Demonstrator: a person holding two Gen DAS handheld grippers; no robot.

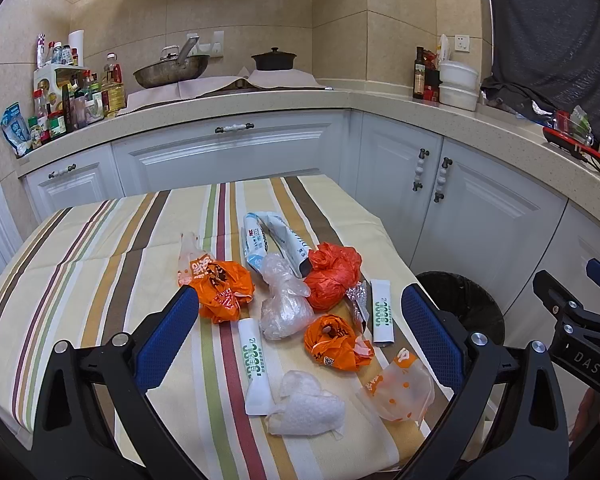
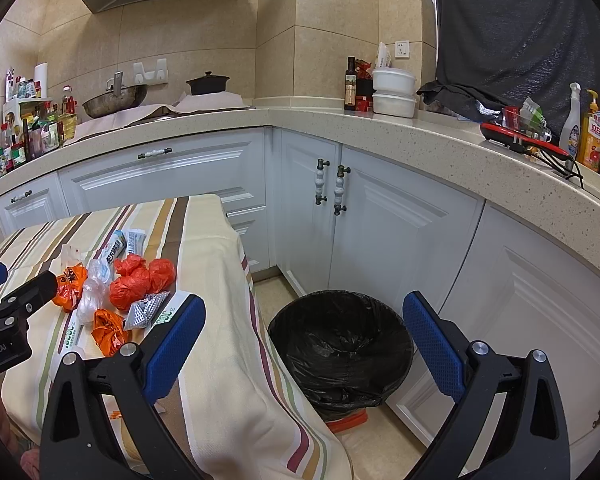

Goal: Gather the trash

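Trash point(image 1: 300, 312) fills left view — right shows bin point(image 2: 340, 352).

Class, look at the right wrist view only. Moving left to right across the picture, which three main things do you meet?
Trash pile, beginning with the orange bag and red bag, on the striped tablecloth → black-lined trash bin on the floor → white cabinet doors.

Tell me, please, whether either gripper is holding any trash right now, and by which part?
Nothing is held. The left gripper is open above the trash on the table; the right gripper is open above the bin.
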